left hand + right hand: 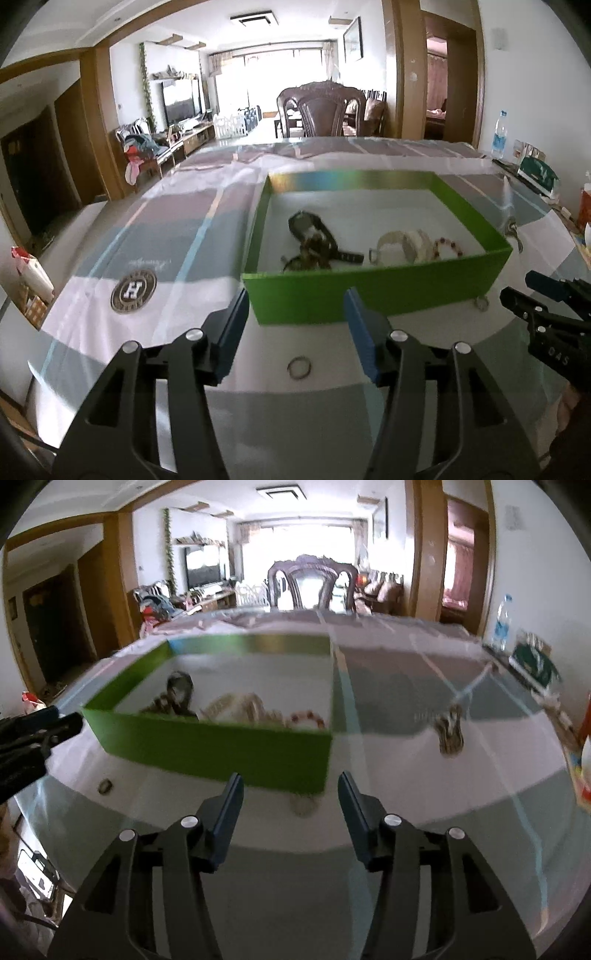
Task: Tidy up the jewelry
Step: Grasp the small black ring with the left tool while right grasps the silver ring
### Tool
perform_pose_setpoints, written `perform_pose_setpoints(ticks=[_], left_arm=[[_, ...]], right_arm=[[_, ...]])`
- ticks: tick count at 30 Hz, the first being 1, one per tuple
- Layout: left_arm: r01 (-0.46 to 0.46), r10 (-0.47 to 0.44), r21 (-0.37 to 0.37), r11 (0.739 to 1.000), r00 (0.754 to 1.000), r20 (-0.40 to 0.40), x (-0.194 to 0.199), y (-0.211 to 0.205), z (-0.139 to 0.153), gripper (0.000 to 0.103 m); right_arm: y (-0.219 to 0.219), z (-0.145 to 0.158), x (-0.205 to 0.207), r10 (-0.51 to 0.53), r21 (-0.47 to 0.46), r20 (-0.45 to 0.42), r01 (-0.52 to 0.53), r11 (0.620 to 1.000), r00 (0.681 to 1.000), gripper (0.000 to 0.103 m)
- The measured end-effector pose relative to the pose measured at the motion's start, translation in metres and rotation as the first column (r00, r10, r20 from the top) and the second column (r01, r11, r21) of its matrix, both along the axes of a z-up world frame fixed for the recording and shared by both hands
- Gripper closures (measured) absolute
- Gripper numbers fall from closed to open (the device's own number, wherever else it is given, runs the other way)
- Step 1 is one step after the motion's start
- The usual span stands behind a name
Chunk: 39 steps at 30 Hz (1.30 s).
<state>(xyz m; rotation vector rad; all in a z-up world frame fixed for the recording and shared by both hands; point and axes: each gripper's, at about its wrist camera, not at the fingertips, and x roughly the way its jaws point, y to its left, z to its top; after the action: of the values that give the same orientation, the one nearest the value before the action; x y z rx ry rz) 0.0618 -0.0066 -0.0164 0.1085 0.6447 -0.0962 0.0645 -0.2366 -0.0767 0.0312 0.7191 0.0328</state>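
A green box (373, 291) with a white floor stands on the table and holds a dark watch (314, 230), a white bracelet (402, 245) and a red bead bracelet (448, 247). The box also shows in the right wrist view (221, 749). A metal ring (299, 367) lies on the cloth between the fingers of my open, empty left gripper (297, 325). Another small ring (481, 303) lies by the box's right corner, seen blurred (304, 805) in front of my open, empty right gripper (290, 797). A patterned bracelet (448, 731) lies to the right of the box.
The table wears a cloth of grey and white blocks with a round H logo (133, 290). A water bottle (499, 134), a dark green box (537, 175) and small items line the right edge. A wooden chair (321, 110) stands at the far side.
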Motion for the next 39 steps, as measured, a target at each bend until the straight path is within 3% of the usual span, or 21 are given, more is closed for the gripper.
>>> perform_pose_setpoints(ticks=[4, 9, 18, 23, 35, 39], left_arm=[[-0.009, 0.009, -0.001, 1.000, 0.999, -0.039, -0.003, 0.005, -0.015, 0.040], [-0.026, 0.026, 0.001, 1.000, 0.993, -0.117, 0.000, 0.012, -0.041, 0.038], [-0.018, 0.017, -0.005, 1.000, 0.984, -0.177, 0.006, 0.011, -0.058, 0.035], [-0.024, 0.021, -0.010, 1.000, 0.981, -0.191, 0.009, 0.011, -0.061, 0.035], [-0.011, 0.001, -0.042, 0.999, 0.975, -0.220, 0.011, 0.012, -0.065, 0.035], [-0.008, 0.001, -0.033, 0.999, 0.974, -0.228, 0.014, 0.008, -0.069, 0.035]], right_arm=[[-0.007, -0.019, -0.002, 0.002, 0.021, -0.044, -0.001, 1.000, 0.999, 0.049], [-0.010, -0.036, 0.007, 0.014, 0.025, -0.089, -0.012, 1.000, 0.996, 0.047], [-0.003, -0.039, 0.032, 0.029, 0.011, -0.106, -0.028, 1.000, 0.994, 0.047], [0.005, -0.038, 0.039, 0.046, -0.010, -0.111, -0.047, 0.999, 0.993, 0.082], [0.018, -0.036, 0.008, 0.090, -0.014, -0.130, -0.093, 0.996, 0.987, 0.082], [0.020, -0.037, 0.009, 0.071, -0.030, -0.125, -0.076, 0.997, 0.990, 0.074]])
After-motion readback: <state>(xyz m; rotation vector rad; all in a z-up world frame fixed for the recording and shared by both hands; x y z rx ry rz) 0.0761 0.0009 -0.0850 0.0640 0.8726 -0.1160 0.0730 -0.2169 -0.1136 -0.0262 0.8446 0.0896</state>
